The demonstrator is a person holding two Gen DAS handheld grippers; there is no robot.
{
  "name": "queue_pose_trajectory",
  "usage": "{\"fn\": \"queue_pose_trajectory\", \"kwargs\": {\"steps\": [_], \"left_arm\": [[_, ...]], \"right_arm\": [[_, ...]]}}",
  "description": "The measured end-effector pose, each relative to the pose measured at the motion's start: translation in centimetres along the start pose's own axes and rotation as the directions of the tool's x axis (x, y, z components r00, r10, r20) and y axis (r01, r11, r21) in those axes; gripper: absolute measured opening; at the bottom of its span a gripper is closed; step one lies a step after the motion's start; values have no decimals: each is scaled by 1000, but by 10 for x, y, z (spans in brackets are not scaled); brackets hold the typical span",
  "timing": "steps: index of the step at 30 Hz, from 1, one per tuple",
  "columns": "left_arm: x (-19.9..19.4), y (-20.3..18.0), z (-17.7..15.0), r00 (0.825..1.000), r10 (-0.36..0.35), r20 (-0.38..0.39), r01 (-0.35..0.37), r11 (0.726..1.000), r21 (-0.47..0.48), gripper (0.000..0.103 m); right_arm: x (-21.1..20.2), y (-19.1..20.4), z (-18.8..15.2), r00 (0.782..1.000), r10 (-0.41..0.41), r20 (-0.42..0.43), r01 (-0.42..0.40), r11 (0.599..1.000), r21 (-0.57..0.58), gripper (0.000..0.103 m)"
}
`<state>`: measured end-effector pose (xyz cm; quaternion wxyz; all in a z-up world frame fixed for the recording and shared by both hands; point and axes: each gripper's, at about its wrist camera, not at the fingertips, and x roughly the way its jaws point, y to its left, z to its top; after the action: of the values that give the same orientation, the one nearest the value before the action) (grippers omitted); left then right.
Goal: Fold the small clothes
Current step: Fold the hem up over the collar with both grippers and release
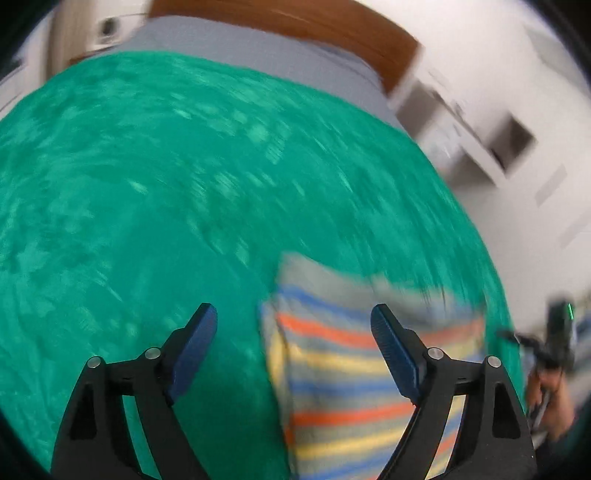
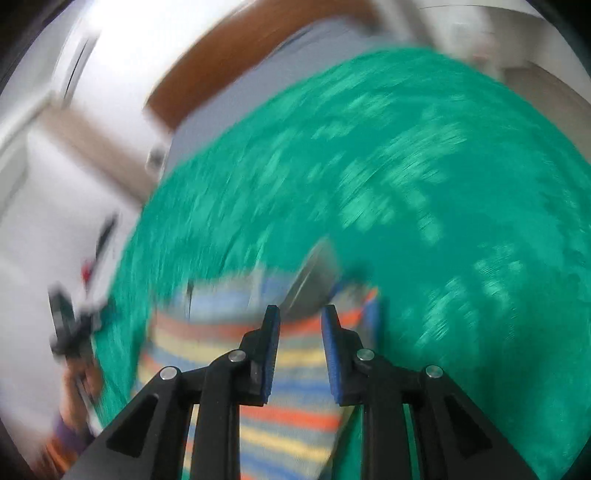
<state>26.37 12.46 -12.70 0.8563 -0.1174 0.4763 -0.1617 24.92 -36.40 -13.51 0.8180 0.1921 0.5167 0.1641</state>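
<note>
Blurred views: striped garment (image 1: 332,376) flat on green blanket (image 1: 147,203), left gripper (image 1: 293,325) spread wide above it, right gripper (image 2: 300,317) narrowly parted, empty.

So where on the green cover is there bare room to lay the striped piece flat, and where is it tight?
Bare green cover runs from the striped garment to the grey sheet by the wooden headboard, and out past the garment's side beside the open left gripper. It is tight where the garment lies near the cover's edge, under the open right gripper.
</note>
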Motion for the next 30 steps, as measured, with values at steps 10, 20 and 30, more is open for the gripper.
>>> {"fn": "queue_pose_trajectory", "kwargs": {"steps": [10,20,30], "left_arm": [[13,-47,-91,989,84,-124,-65,987,148,87],[-4,-36,-148,978,186,-90,-161,959,231,86],[-49,-42,-158,979,202,-37,-192,964,183,86]], "right_arm": [[33,32,13,995,-43,93,37,998,60,33],[-13,10,-146,976,-190,-107,169,969,-183,3],[-47,60,-160,988,-154,20,154,958,-243,20]]}}
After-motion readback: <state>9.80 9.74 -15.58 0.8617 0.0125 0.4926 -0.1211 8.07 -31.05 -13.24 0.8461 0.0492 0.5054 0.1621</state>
